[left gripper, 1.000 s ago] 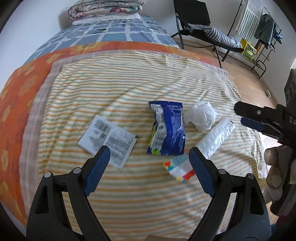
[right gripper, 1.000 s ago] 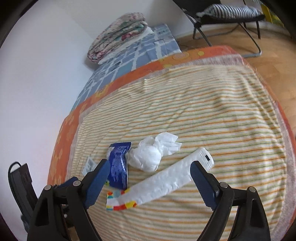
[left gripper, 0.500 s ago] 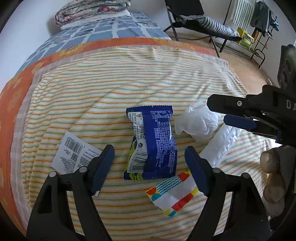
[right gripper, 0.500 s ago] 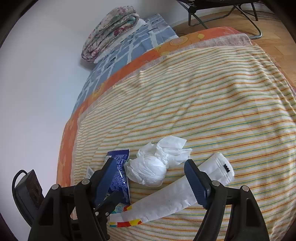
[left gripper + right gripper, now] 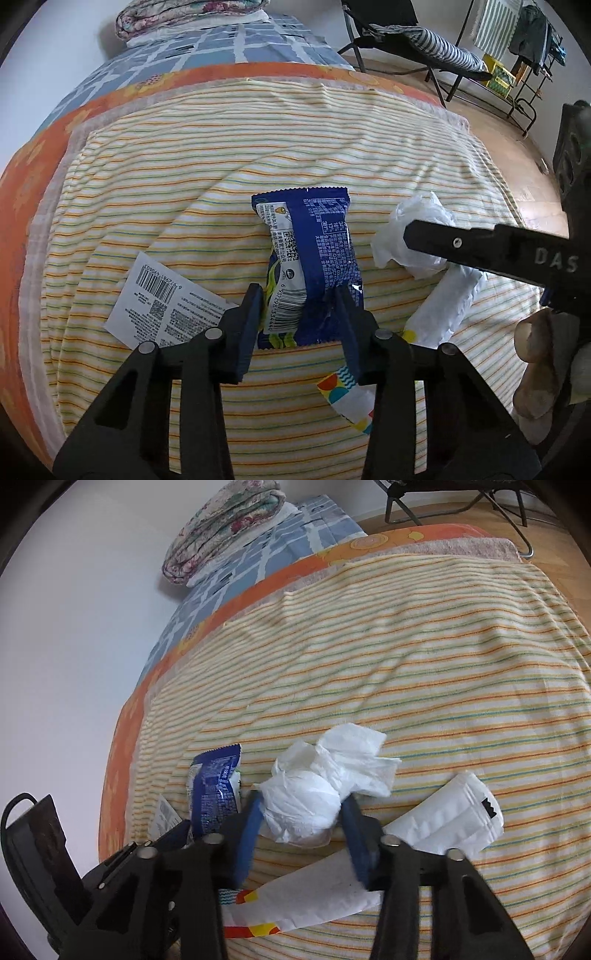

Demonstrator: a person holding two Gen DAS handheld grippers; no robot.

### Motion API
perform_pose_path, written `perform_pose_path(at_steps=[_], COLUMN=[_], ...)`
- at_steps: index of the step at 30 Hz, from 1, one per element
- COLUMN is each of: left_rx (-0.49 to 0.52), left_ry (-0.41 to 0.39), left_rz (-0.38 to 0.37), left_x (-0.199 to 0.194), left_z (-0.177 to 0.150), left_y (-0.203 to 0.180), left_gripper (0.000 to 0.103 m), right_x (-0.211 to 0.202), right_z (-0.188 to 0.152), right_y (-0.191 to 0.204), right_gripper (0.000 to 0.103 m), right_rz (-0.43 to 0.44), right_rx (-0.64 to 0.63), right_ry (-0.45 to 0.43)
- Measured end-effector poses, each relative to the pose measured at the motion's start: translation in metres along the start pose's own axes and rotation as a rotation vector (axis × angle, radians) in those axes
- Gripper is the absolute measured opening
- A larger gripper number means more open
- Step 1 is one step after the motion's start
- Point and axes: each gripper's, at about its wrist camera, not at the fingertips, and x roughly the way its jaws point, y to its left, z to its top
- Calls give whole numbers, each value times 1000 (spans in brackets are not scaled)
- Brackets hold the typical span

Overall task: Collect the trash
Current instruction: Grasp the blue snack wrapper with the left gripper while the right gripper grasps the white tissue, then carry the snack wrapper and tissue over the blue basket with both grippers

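Left gripper (image 5: 301, 306) has its fingers clamped on the near end of the blue snack wrapper (image 5: 314, 254), mid-bed on the striped blanket (image 5: 258, 147); right gripper (image 5: 301, 814) has its fingers pressed against both sides of the crumpled white tissue (image 5: 317, 790) just beside it. The far blanket lies bare to its orange border. The white pouch (image 5: 424, 834) is partly hidden behind the right fingers, the barcode leaflet (image 5: 162, 299) behind the left.

Snack wrapper (image 5: 314, 254) between label card (image 5: 162, 299) and crumpled tissue (image 5: 413, 236), on blanket (image 5: 258, 140)
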Motion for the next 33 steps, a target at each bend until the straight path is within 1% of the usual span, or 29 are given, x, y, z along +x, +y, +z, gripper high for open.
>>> perform_pose_path(at_steps=[2, 4, 6, 7, 8, 12, 14, 15, 17, 19, 23, 26, 33], left_rx=[-6, -18, -31, -43, -59, -83, -83, -82, -77, -63, -56, -66, -88], left_ry=[-4, -10, -12, -20, -37, -33, -17, -14, -11, -21, -26, -44, -107], left_rz=[7, -5, 8, 13, 12, 8, 27, 28, 24, 30, 28, 26, 3], left_x=[-2, -4, -3, -4, -4, 2, 9, 11, 15, 14, 9, -1, -45], left_z=[2, 4, 8, 8, 10, 17, 20, 20, 20, 19, 17, 15, 14], left_y=[0, 1, 1, 1, 1, 1, 0, 0, -2, -4, -4, 0, 9], left_gripper=[40, 41, 57, 70, 73, 73, 72, 69, 58, 53, 51, 51, 51], right_x=[-3, -9, -15, -19, -22, -31, -33, -34, -35, -37, -43, -52, -77], right_z=[0, 1, 2, 3, 4, 7, 8, 8, 9, 7, 4, 1, -12], right_y=[-2, -3, -4, -6, -8, -12, -13, -13, -14, -13, -8, -2, 16], right_gripper=[32, 30, 29, 29, 29, 29, 29, 29, 29, 29, 29, 29, 29], right_rz=[4, -11, -13, -10, -7, -13, -20, -23, -23, -24, -34, -36, -40], right_rx=[-1, -11, -13, -6, 1, 7, 5, 5, 6, 1, -26, -45, -103], right_ry=[-10, -37, -58, -68, -77, -105, -112, -114, -116, -117, -125, -138, -166])
